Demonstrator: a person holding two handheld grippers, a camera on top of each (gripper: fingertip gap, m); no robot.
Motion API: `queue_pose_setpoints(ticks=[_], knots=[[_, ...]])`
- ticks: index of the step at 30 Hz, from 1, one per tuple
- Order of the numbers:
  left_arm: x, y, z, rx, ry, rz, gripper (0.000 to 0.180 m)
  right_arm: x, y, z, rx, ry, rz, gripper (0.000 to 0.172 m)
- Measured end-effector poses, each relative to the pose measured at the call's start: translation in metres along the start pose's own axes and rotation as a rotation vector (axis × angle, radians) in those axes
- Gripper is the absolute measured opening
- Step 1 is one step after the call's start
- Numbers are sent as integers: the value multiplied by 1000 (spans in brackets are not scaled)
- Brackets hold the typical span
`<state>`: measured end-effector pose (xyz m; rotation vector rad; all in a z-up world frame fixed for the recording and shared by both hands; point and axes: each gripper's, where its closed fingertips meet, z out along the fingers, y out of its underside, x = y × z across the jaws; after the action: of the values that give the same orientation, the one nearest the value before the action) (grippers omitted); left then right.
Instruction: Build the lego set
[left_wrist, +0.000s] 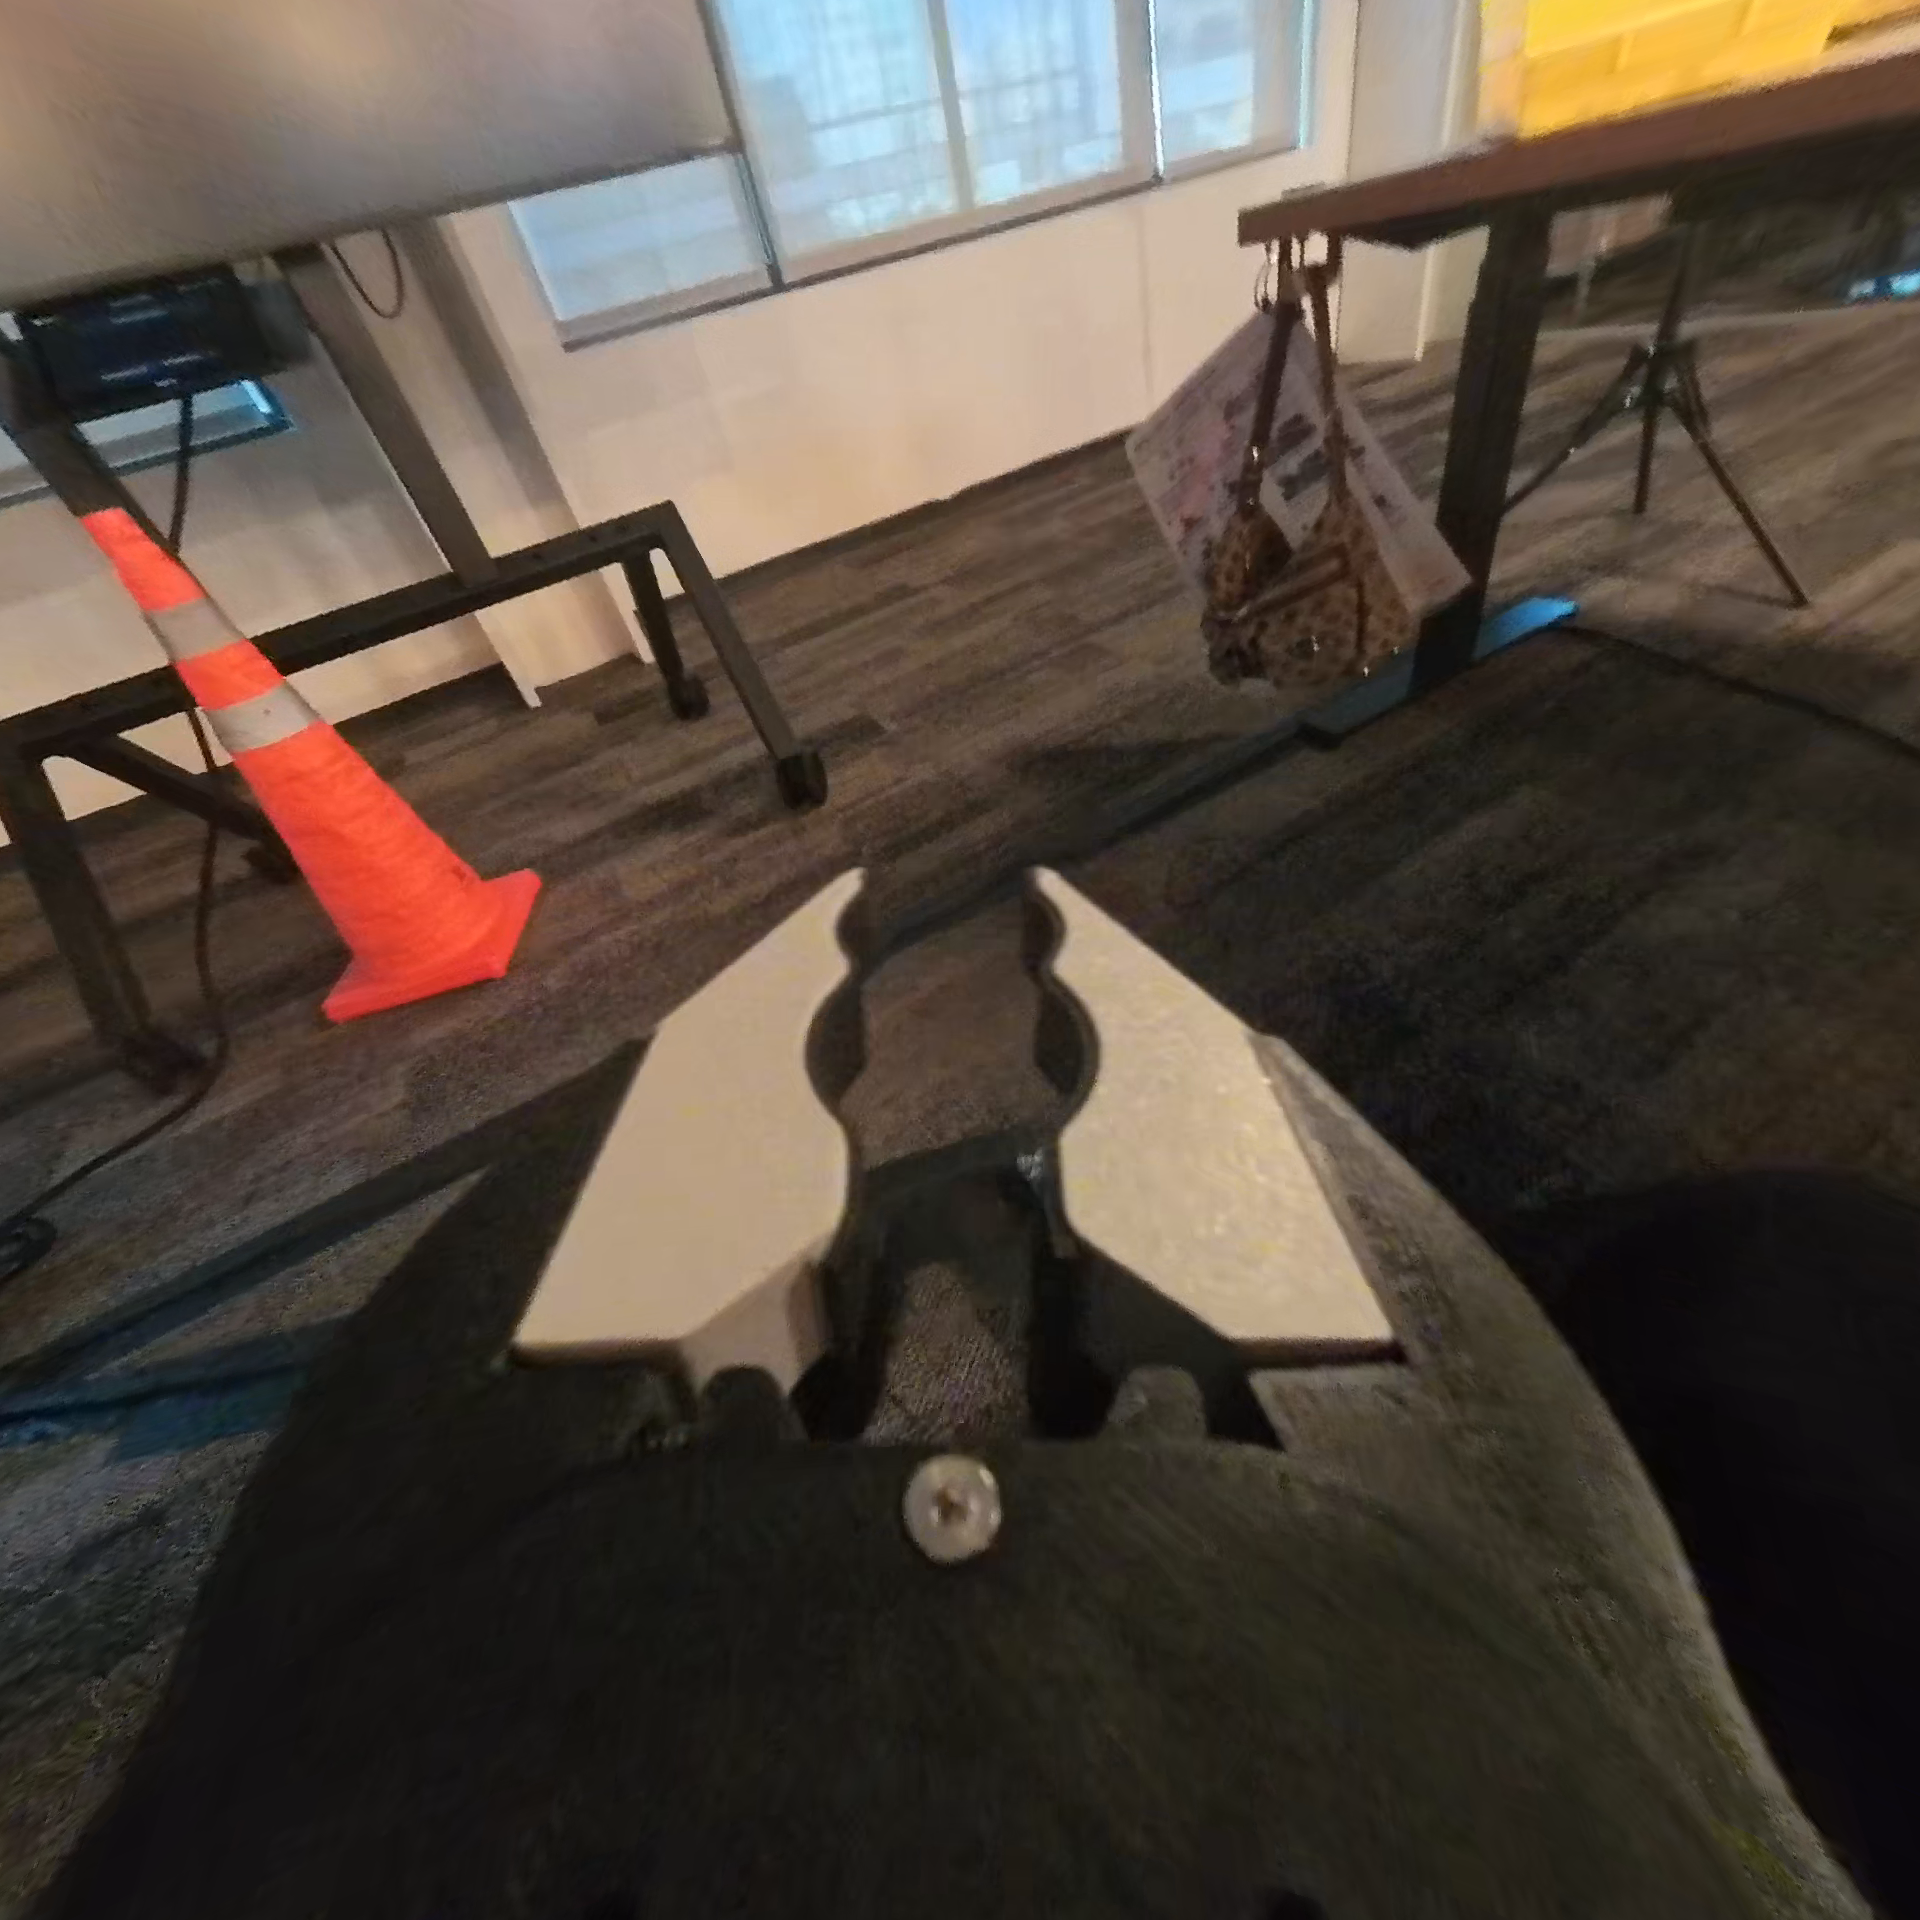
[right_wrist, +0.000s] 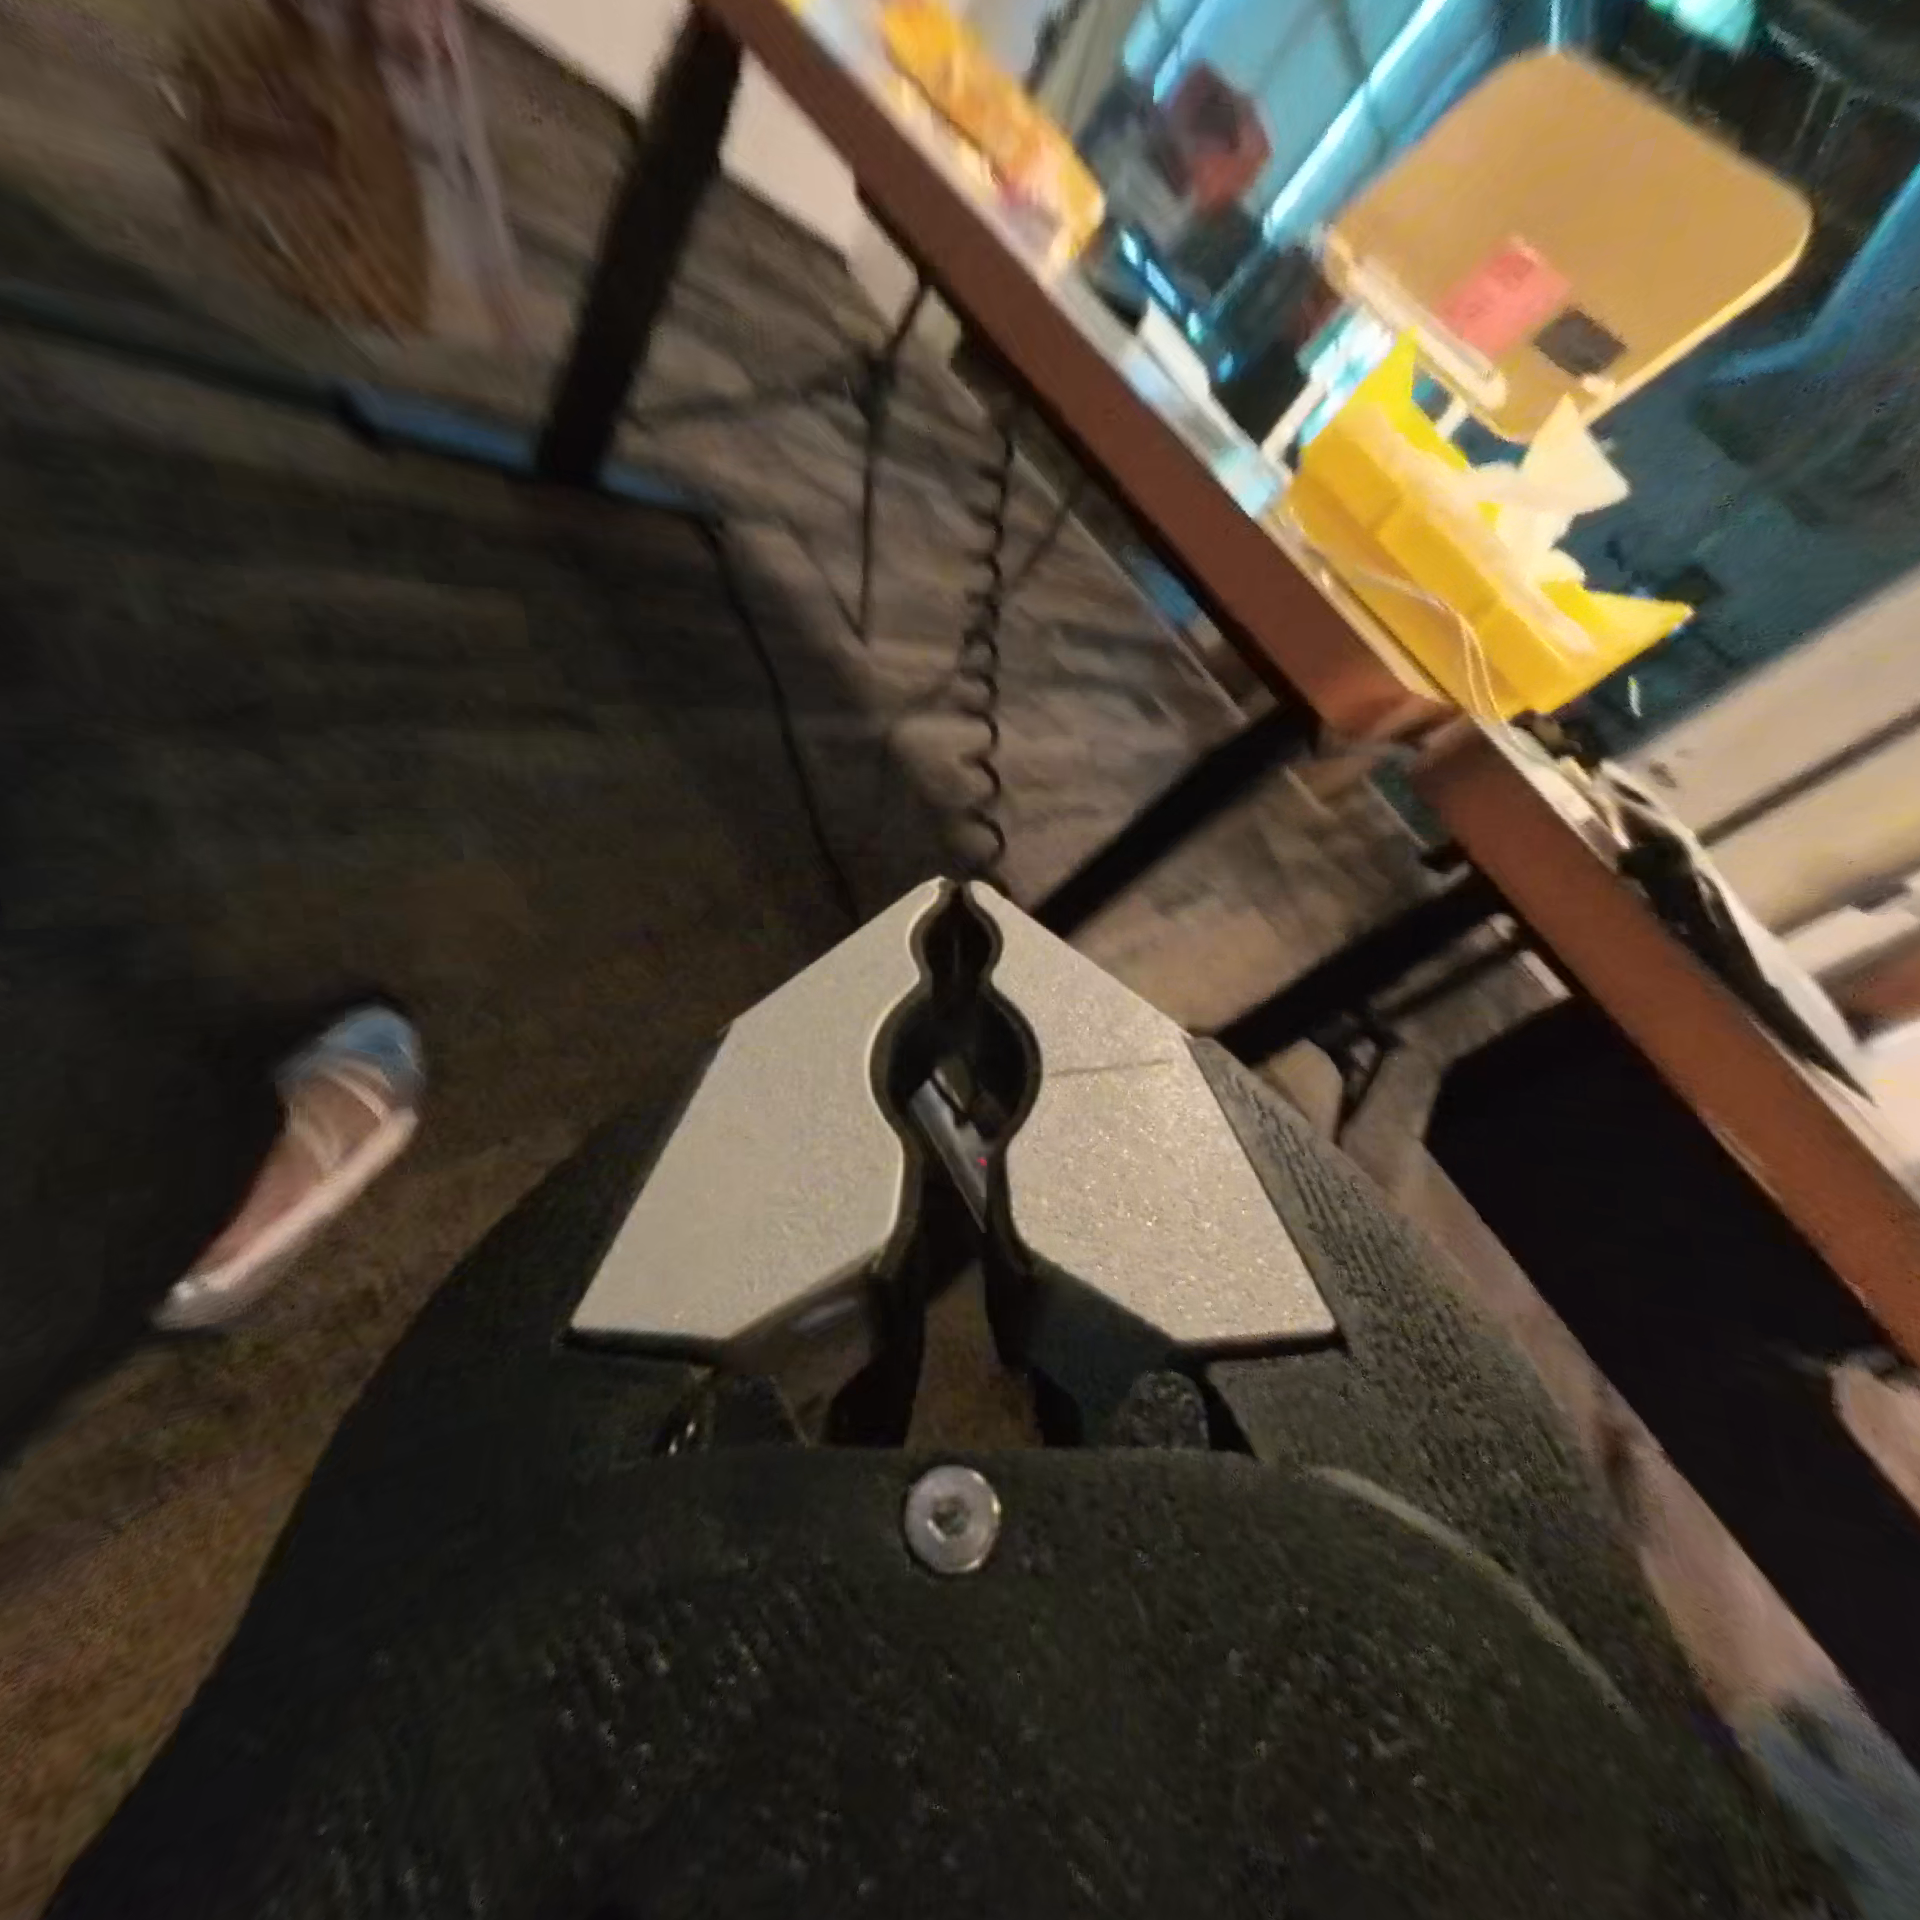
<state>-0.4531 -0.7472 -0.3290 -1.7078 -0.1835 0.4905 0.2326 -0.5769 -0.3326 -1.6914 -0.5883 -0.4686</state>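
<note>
Left wrist view: left gripper (left_wrist: 948, 883) w/ jaws apart, nothing between, over carpet (left_wrist: 1039, 727); cone (left_wrist: 343, 790) off to left. Right gripper (right_wrist: 961, 891) clamped on coiled cord (right_wrist: 987, 665) at tips, below table edge (right_wrist: 1143, 468). Risk: thin cord may slip out under a pull.

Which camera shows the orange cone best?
The left wrist view: the orange cone stands whole on the carpet, left of the open left tool. The right wrist view doesn't show it at all.
</note>
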Motion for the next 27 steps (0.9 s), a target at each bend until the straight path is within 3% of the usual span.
queue_pose_setpoints(ticks=[3, 13, 20, 27], knots=[[14, 8, 7, -54, 39, 70, 0, 4, 10, -1, -39, 13, -7, 0], [56, -3, 26, -23, 184, 80, 0, 26, 40, -16, -120, 72, 15, 0], [40, -3, 29, -25, 115, 68, 0, 21, 45, -13, -135, 52, 9, 0], [7, -11, 22, 3, 15, -38, 0, -13, 10, -14, 25, -91, 54, 2]])
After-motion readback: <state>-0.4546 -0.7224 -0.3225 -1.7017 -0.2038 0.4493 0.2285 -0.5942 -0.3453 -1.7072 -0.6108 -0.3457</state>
